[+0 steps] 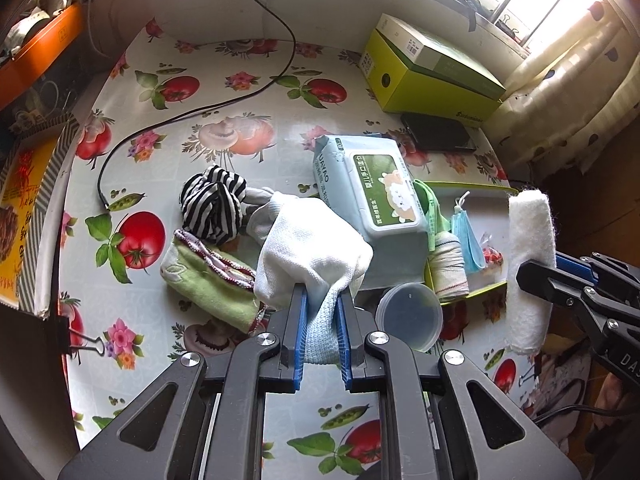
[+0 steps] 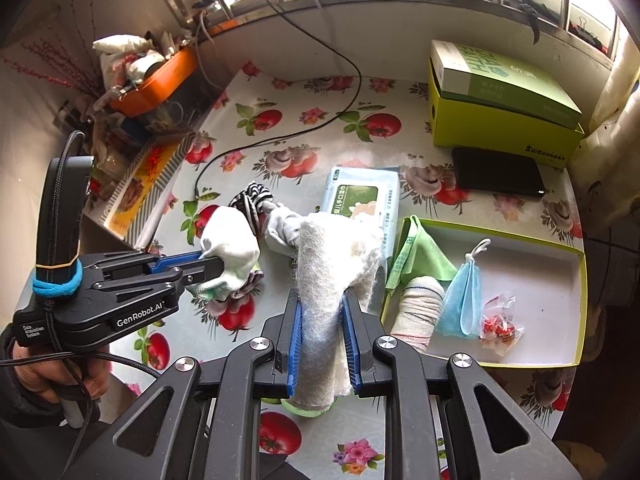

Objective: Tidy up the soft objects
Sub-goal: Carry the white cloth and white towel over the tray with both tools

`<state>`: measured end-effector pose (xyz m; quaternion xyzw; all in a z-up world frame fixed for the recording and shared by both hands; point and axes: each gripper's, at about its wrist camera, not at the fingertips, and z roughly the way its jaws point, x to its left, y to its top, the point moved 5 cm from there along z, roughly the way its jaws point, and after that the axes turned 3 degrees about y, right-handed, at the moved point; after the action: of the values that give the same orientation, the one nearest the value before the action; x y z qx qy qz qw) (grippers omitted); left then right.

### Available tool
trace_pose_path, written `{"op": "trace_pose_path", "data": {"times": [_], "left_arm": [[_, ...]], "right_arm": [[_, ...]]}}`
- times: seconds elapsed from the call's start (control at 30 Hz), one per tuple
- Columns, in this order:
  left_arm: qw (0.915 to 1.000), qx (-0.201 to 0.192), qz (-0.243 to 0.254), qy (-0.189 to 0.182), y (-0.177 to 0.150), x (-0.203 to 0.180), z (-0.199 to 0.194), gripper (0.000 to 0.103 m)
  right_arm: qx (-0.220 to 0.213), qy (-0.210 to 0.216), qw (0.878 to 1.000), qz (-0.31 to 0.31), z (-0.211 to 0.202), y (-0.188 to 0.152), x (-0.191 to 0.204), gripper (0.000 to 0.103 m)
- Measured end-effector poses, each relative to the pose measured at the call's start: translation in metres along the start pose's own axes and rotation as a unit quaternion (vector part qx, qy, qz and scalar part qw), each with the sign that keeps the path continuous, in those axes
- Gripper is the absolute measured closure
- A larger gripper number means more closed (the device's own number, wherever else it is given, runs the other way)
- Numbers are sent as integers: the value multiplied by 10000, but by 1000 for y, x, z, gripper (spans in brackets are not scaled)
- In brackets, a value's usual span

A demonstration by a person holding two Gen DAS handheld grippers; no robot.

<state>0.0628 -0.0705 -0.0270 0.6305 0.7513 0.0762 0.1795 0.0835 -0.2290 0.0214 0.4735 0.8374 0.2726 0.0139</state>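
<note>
Meanwhile, the left gripper (image 1: pixel 322 296) is clenching a white knitted cloth (image 1: pixel 308 248) above the floral-patterned desk (image 1: pixel 224 92) — the right gripper (image 2: pixel 322 304) is gripping a fuzzy white towel (image 2: pixel 332 256), seemingly lifted, beside the green-rimmed tray (image 2: pixel 576 308).

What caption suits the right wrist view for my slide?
Right gripper clamps a fluffy white cloth beside the green tray; left gripper holds a white sock.

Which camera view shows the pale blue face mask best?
The right wrist view: there the pale blue face mask lies in full sight inside the shallow green-rimmed tray, ear loops showing. The left wrist view catches it too, but smaller, squeezed near the picture's edge and partly hidden beside the rolled cream cloth.
</note>
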Motion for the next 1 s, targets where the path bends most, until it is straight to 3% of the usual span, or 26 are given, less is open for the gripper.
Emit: {"op": "trace_pose_path", "data": {"times": [1.0], "left_arm": [[9972,160,674,-291,16,-69,14,89]], "right_arm": [[-134,-230,9963,823,-12,-22,-73,85]]}}
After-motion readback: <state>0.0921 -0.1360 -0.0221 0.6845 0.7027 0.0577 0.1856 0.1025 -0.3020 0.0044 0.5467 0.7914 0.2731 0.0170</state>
